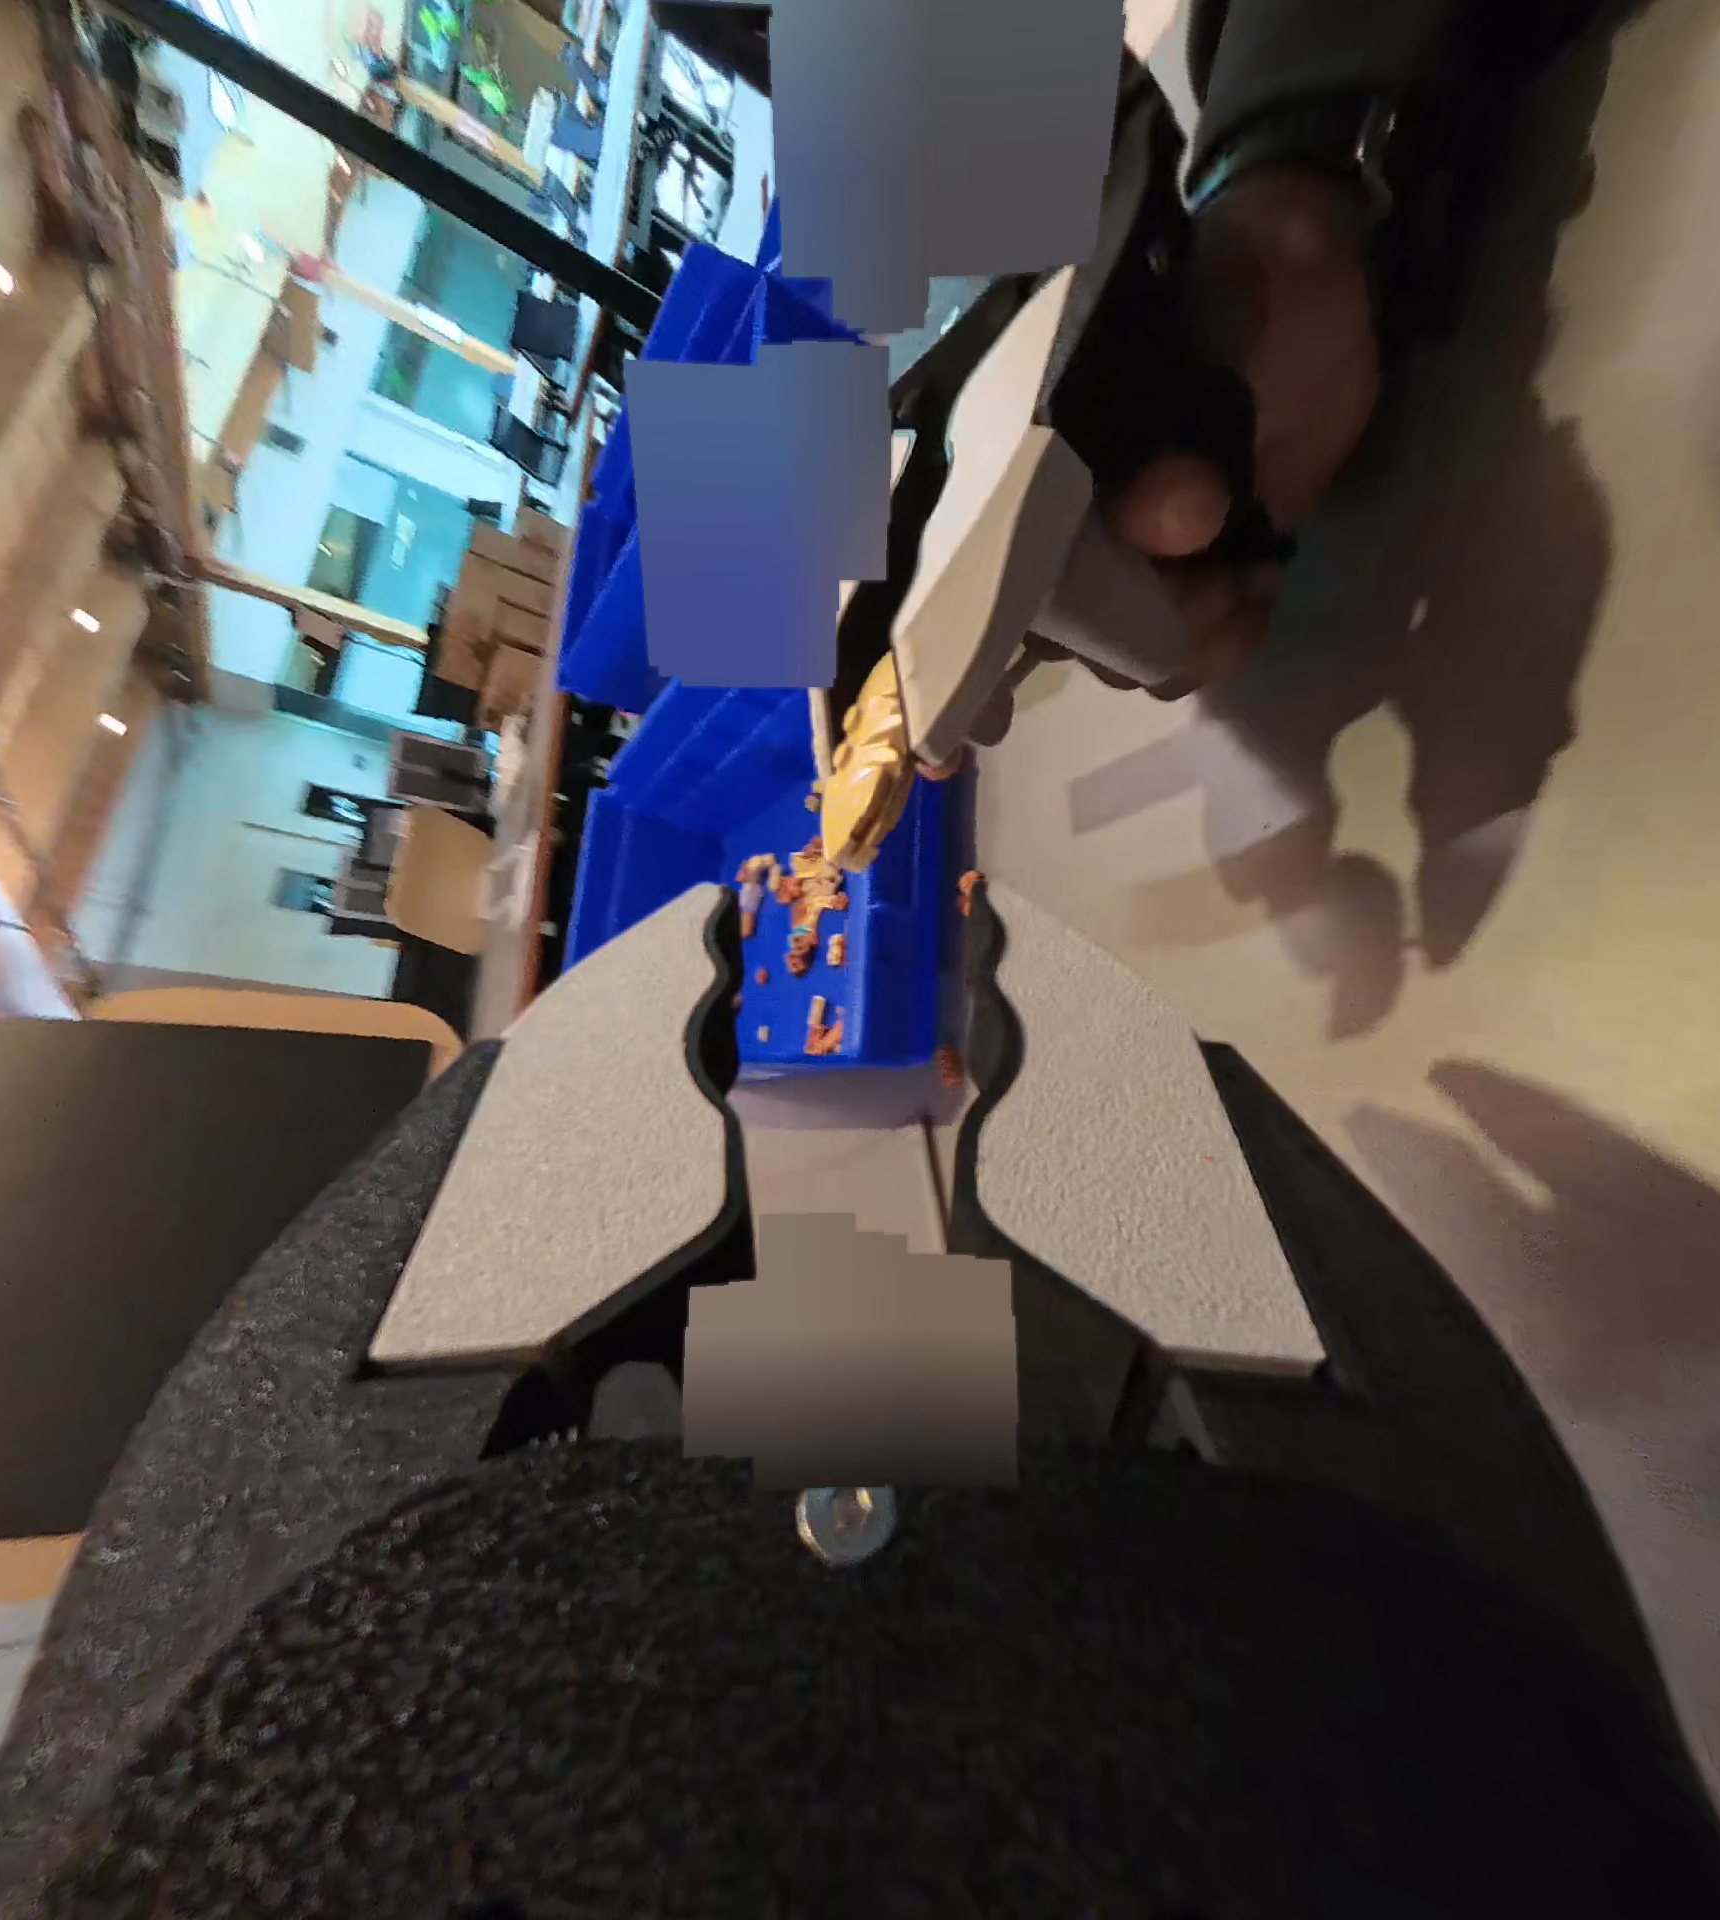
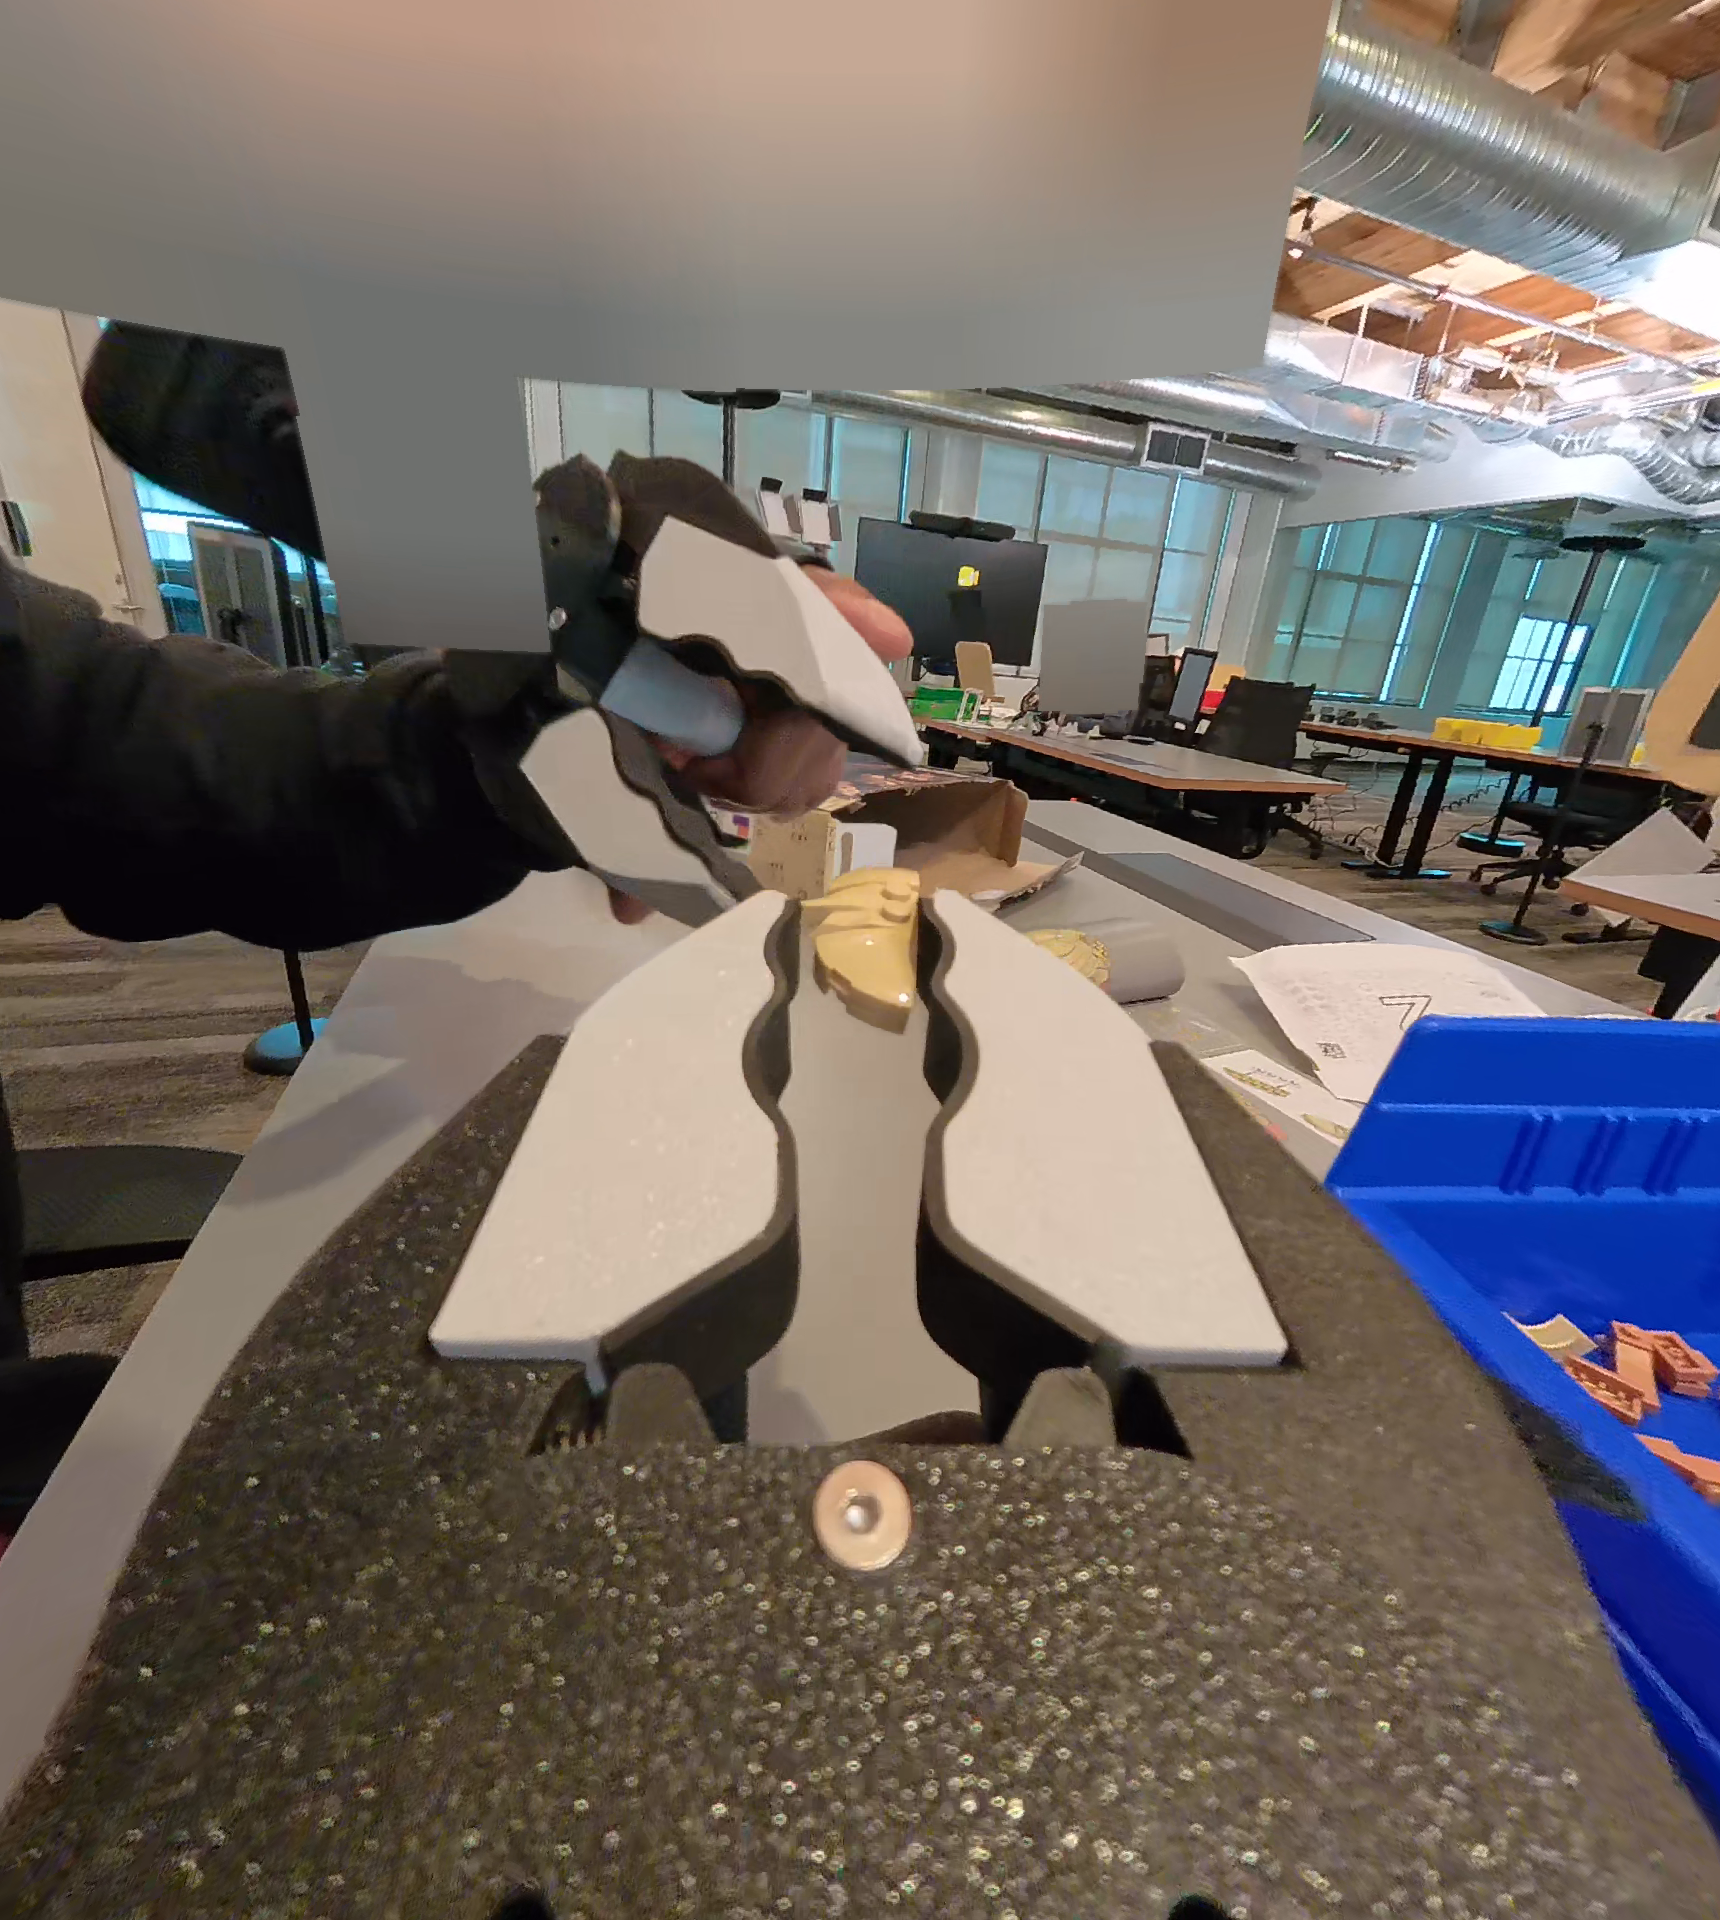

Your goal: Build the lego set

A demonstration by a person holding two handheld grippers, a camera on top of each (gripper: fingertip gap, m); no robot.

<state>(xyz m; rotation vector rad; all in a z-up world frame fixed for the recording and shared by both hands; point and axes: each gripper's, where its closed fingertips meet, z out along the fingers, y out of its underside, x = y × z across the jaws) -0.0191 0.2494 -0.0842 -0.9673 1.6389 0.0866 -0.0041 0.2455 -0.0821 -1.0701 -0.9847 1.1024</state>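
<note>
My right gripper is shut on a tan lego assembly with a curved edge and studs, held in the air above the grey table. In the left wrist view the right gripper holds that tan assembly just over the blue bin. My left gripper is open and empty, and points at the bin. In the right wrist view the left gripper hangs open just beyond and left of the tan assembly. Several small brown lego pieces lie in the bin.
A cardboard box and another tan piece lie farther back on the table. Paper sheets lie next to the bin. More blue bins are stacked behind. A person's dark sleeve reaches in from the left. Less than 4 cm separates the two grippers' tips.
</note>
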